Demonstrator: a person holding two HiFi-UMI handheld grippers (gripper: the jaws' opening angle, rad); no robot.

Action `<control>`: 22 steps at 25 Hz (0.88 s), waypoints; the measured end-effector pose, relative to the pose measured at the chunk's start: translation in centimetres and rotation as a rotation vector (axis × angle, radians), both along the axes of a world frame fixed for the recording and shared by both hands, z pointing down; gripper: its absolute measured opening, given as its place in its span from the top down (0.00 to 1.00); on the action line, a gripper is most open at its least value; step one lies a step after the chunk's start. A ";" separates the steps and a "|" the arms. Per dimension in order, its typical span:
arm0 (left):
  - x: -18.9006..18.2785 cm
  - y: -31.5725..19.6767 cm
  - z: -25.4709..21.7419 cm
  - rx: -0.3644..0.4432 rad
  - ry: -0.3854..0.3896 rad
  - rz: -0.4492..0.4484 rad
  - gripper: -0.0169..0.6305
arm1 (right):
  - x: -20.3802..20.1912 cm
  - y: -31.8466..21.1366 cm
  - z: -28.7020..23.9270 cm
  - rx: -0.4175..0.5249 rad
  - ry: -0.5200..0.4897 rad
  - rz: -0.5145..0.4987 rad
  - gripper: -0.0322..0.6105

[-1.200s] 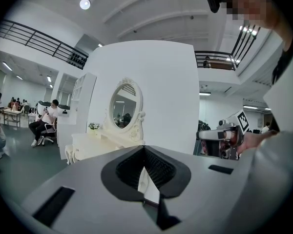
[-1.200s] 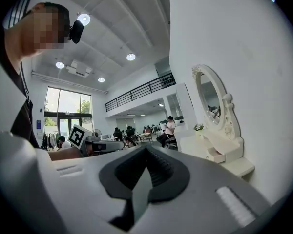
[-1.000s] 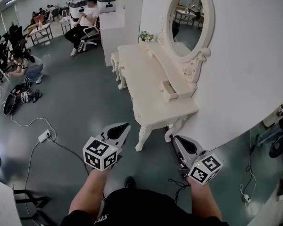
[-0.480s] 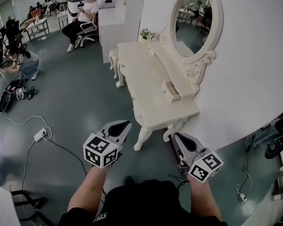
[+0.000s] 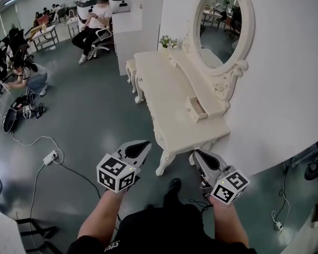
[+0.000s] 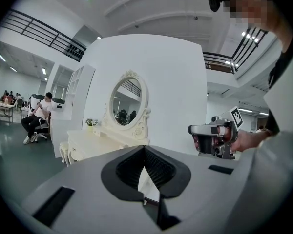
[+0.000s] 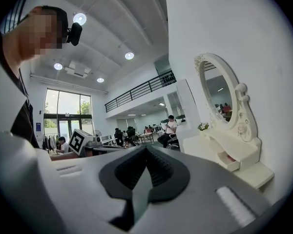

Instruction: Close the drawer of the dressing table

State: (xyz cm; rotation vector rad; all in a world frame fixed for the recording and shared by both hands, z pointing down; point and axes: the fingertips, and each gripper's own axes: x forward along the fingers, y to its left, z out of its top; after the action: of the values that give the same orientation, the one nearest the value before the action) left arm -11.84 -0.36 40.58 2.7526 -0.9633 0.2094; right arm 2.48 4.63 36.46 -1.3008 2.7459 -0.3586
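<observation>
left gripper point(image 5: 142, 145) and right gripper point(image 5: 196, 155) — jaws together, empty — near dressing table point(image 5: 167, 97) end; drawer point(image 5: 197, 110) open at its back edge.

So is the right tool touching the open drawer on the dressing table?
Apart. In the head view the right tool hangs short of the dressing table, whose bare top lies between it and the open drawer.

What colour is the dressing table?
Cream white dressing table, clearest in the head view.
</observation>
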 end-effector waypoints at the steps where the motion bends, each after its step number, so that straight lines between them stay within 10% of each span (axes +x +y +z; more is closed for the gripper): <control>1: 0.2 -0.6 0.0 -0.002 -0.003 -0.002 0.97 | 0.2 -0.8 0.1 0.000 -0.003 -0.004 0.93; 22: 11.3 -18.4 2.0 -0.093 -0.100 -0.025 0.97 | 10.3 -20.5 2.9 -0.094 -0.095 -0.082 0.93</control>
State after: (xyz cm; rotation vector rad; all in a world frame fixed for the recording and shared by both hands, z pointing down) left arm -0.56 -18.72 42.53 2.6658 -0.9860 0.3810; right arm 12.76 -15.84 39.38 -1.1613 2.7384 -0.5473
